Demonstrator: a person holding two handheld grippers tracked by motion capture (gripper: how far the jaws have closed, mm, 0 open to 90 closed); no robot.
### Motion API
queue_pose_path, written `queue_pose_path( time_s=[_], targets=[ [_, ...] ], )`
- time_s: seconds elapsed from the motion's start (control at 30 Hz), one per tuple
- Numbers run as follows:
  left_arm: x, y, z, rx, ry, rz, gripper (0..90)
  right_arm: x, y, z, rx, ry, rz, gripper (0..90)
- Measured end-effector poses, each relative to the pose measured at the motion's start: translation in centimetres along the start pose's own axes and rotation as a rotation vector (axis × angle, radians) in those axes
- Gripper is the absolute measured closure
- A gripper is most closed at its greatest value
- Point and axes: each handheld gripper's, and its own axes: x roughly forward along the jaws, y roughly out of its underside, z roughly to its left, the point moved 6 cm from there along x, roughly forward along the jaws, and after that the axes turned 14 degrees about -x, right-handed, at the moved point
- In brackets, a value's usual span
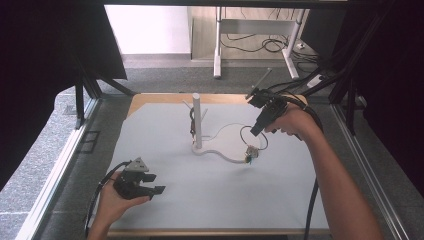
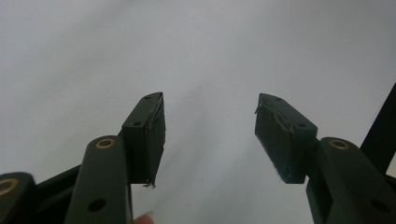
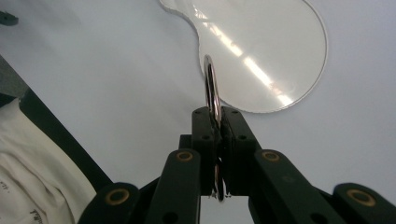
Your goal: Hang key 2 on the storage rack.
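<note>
Clearly the right gripper (image 3: 217,122) pinches a thin metal ring (image 3: 211,86) edge-on above the clear stand base (image 3: 275,56) — so slight a hold could let it twist or slip. Meanwhile the left gripper (image 2: 210,135) rests open and empty near the table's (image 1: 210,200) front edge, too far off to catch the ring or its dangling tag (image 1: 251,154).

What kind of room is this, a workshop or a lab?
Most likely a lab set up for recording hand work. A table with a pale mat stands between black curtains, a person works a hand-held gripper in each hand, and cables trail under a desk behind.

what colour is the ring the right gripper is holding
Silvery metal; the ring shows best in the right gripper view, pinched edge-on in the right gripper.
</note>
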Motion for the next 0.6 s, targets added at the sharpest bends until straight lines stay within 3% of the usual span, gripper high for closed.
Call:
queue_pose_path(
  time_s=[0.33, 0.6],
  targets=[
    [-0.1, 0.0, -0.1, 0.0, 0.002, -0.004, 43.5, -0.2, -1.5, -0.6, 0.016, -0.012, -0.027, 84.7],
    [-0.1, -0.1, -0.3, 0.007, 0.002, -0.004, 43.5, -0.2, -2.7, -0.6, 0.009, -0.006, -0.013, 84.7]
  ],
)
